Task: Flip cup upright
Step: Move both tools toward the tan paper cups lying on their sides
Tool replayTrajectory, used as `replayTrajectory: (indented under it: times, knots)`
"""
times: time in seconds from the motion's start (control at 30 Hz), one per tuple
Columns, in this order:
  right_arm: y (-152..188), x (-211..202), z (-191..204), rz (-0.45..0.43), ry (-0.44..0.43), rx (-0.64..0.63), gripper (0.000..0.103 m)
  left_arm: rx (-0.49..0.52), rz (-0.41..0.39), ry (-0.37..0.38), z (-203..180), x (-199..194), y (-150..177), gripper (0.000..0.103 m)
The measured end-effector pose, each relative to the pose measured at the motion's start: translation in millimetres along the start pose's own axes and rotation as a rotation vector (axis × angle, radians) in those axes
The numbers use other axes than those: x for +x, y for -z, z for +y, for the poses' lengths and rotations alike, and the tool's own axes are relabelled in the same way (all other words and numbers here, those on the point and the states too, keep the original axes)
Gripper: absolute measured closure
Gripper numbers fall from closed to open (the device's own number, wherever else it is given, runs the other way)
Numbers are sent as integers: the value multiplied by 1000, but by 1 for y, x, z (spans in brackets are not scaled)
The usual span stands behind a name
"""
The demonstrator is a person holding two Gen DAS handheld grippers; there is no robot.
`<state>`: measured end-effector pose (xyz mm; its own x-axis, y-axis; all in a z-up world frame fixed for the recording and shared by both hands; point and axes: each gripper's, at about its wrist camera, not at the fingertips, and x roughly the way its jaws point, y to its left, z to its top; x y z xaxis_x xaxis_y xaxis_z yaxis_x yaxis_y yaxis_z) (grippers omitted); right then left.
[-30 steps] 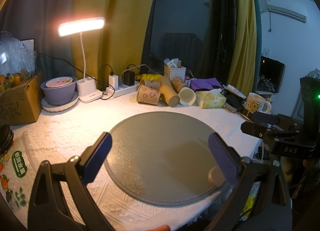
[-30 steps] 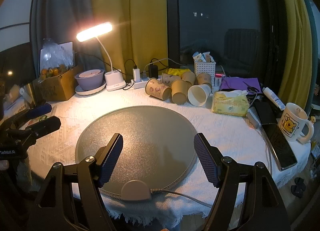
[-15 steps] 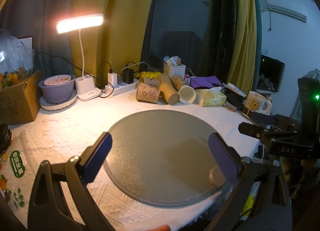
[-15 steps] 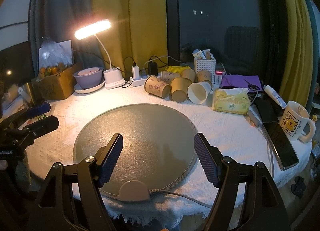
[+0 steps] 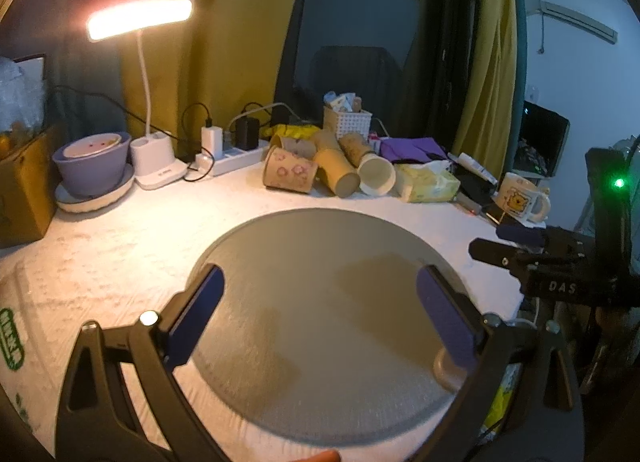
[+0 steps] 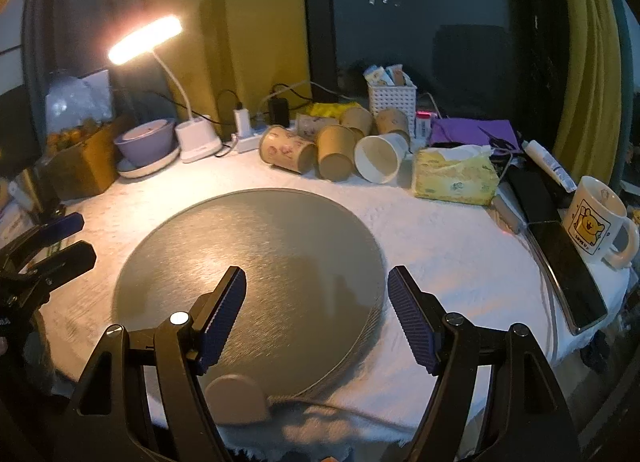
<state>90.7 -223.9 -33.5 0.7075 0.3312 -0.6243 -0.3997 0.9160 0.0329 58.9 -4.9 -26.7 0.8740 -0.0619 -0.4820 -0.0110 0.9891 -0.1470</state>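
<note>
Several paper cups lie on their sides at the back of the table: a flower-print cup [image 5: 290,174] [image 6: 286,149], a plain brown cup [image 5: 337,173] [image 6: 335,153] and a cup with its white mouth facing me [image 5: 376,177] [image 6: 378,157]. My left gripper [image 5: 320,302] is open and empty over the round grey mat [image 5: 320,342]. My right gripper [image 6: 316,302] is open and empty over the same mat [image 6: 260,262]. Each gripper also shows at the edge of the other's view: the right one in the left wrist view [image 5: 516,246], the left one in the right wrist view [image 6: 60,242].
A lit desk lamp [image 5: 140,17], a purple bowl [image 5: 94,165], a power strip [image 5: 228,159], a white basket [image 6: 392,99], a tissue pack [image 6: 454,175], a bear mug [image 6: 598,221] and a phone [image 6: 568,270] ring the mat. A cardboard box [image 5: 24,189] stands at the left.
Both grippers have moved forward and slightly up over the mat, so the cups look nearer. Both stay open and empty.
</note>
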Motion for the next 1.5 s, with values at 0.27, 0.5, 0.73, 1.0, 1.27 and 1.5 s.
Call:
replayTrajectory:
  times: [0.27,0.5,0.73,1.0,1.27,1.5]
  knots:
    - [-17,34,-20,34,29,16,27,25,62,44,-6,50,-27,5]
    - [-38,60,-41,59,63,31,27,47,99,54,-13,84,-51,5]
    - [-58,82,-57,60,73,22,27,35,168,69,-15,126,-74,5]
    - [-85,107,-86,49,67,52,27,36,205,96,-27,176,-103,5]
    - [-101,134,-111,59,58,81,27,-16,268,138,-32,235,-120,6]
    - [-105,153,-124,67,40,106,27,-13,335,134,-34,285,-128,6]
